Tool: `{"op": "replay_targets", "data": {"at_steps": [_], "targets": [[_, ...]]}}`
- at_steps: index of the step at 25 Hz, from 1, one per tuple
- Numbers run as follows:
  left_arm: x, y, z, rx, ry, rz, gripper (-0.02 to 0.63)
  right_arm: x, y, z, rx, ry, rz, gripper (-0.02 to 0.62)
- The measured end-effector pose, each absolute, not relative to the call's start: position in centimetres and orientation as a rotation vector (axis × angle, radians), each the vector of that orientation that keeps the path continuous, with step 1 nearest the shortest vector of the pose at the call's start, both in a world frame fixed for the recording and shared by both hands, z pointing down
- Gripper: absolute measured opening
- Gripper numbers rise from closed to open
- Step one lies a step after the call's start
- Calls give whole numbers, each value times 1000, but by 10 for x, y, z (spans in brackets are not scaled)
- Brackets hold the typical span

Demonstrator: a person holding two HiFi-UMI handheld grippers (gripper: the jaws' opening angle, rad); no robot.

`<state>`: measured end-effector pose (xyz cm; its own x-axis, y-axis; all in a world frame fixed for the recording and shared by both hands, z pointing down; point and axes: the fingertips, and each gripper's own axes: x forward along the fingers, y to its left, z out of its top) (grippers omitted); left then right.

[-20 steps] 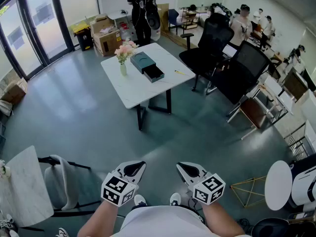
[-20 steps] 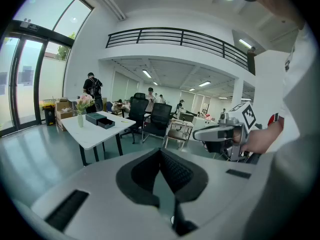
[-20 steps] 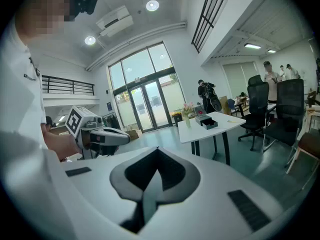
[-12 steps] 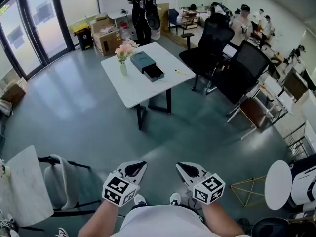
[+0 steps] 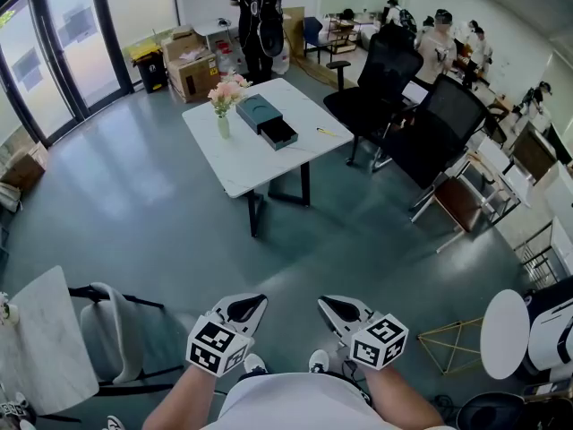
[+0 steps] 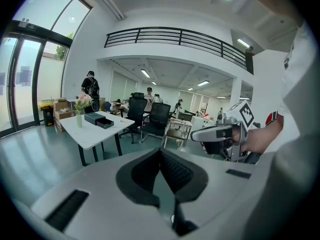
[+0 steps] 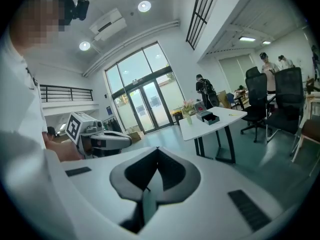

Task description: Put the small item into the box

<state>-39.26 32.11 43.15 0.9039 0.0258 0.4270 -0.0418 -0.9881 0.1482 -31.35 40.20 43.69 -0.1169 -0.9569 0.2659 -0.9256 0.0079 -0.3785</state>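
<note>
Nothing much has moved since the earlier frames. Both grippers still sit low, right in front of the person's body, with maybe a hair of drift. Left gripper (image 5: 243,309) has its jaws pressed together with nothing between them. Right gripper (image 5: 340,310) is the same deal, jaws closed and empty. They hang side by side without touching, tips pointing ahead over the grey-green floor (image 5: 161,213).

Well ahead of them stands the white table (image 5: 242,164). The dark box (image 5: 265,115) sits on it with a drawer-like part open at its near end. A vase of pink flowers (image 5: 224,106) is just beside the box, toward the glass doors. The small item (image 5: 325,132) is a yellowish speck, too small to make out. It lies on the tabletop on the box's other side, apart from it. Black office chairs (image 5: 385,74) stand near that side of the table, and a person in black (image 5: 258,12) stands beyond the far end.
</note>
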Motion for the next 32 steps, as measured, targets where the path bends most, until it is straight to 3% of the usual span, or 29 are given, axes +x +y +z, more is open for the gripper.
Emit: {"op": "replay_targets", "data": {"at_steps": [10, 21, 32], "targets": [[-411, 303, 436, 2900, 45, 665, 12, -336, 380, 434, -2071, 2157, -671, 15], [-441, 280, 456, 2909, 175, 741, 12, -372, 357, 462, -2128, 2001, -826, 15], [-413, 243, 463, 2868, 156, 723, 12, -343, 328, 458, -2148, 1993, -807, 15]]}}
